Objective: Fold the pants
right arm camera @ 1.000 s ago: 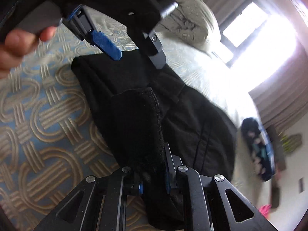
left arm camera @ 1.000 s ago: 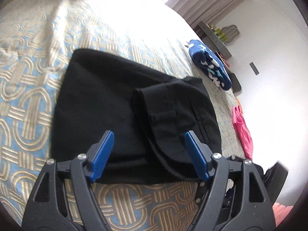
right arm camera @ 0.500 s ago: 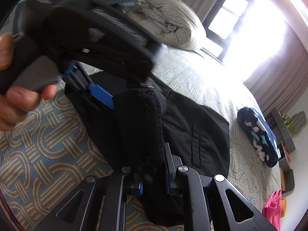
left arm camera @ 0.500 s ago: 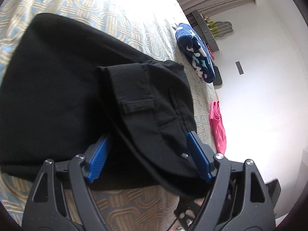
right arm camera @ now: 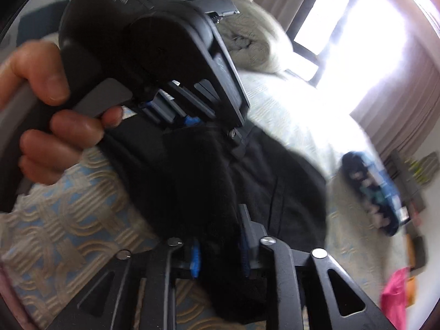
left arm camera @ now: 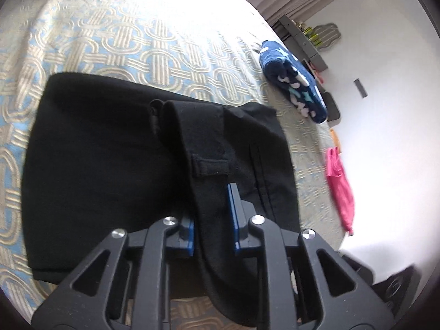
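The black pants [left arm camera: 104,165] lie folded on the patterned bedspread [left arm camera: 137,41]. One thick fold with a belt loop [left arm camera: 210,166] is raised off the pile. In the left wrist view my left gripper [left arm camera: 211,222] has that fold between its blue pads and is closing on it, pads against the cloth. The right wrist view shows my right gripper [right arm camera: 220,253] lower on the same black fold [right arm camera: 203,181]. Its jaws are opening, and the cloth still hangs between the pads. The left gripper [right arm camera: 192,123], held by a hand [right arm camera: 55,126], fills the upper left of that view.
A folded navy patterned garment [left arm camera: 294,93] lies at the bed's far right edge. A pink garment [left arm camera: 339,189] lies nearer along the same edge. A rolled duvet [right arm camera: 247,41] sits at the bed's head below a bright window [right arm camera: 324,19]. A shelf [left arm camera: 302,38] stands by the wall.
My left gripper came in over the raised fold and its wide jaws narrowed onto it. The right gripper's jaws, tight on the fold before, have widened, and the right wrist has rolled.
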{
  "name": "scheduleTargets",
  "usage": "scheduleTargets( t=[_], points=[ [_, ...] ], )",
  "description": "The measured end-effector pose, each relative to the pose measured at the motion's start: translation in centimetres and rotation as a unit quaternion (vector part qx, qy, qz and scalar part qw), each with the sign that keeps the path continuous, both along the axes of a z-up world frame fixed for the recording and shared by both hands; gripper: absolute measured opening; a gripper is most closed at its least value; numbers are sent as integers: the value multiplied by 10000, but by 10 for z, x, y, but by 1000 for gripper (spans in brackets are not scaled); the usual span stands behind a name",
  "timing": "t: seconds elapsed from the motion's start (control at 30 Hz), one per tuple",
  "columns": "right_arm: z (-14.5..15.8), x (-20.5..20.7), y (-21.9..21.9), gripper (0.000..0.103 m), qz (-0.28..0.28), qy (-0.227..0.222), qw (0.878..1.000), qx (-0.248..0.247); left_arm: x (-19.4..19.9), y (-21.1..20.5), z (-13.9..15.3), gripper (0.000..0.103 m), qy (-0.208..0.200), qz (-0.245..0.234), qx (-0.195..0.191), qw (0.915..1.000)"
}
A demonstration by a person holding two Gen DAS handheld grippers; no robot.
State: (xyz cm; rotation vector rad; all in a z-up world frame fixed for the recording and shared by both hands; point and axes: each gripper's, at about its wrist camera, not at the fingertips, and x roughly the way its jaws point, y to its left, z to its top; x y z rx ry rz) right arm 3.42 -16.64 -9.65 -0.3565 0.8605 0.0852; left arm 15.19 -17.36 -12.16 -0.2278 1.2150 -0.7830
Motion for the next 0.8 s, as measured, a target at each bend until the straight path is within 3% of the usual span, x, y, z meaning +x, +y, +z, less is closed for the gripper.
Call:
scheduleTargets(
  t=[0.07, 0.27, 0.4, 0.53, 0.8],
  points=[
    [3, -3, -10, 50, -73, 16, 9998, 165, -1, 1, 2, 21, -113, -70, 81, 9999],
    [21, -6, -79, 71, -848, -75, 9894, 1172, -8, 0, 24, 21, -679, -342, 412, 9963],
    [24, 1, -130, 71, -1893, -183, 9703, 1495, -11, 2, 41, 18, -1129, -470, 732, 9898],
    [16, 10, -161, 71, -2513, 137, 9503, 1831, -6, 14, 52, 17, -1310, -450, 858, 9866],
    [-10, 24, -152, 71, -2389, 633, 9532, 1739, 25, 56, 62, 17, -1434, -7, 1214, 9822]
  ],
)
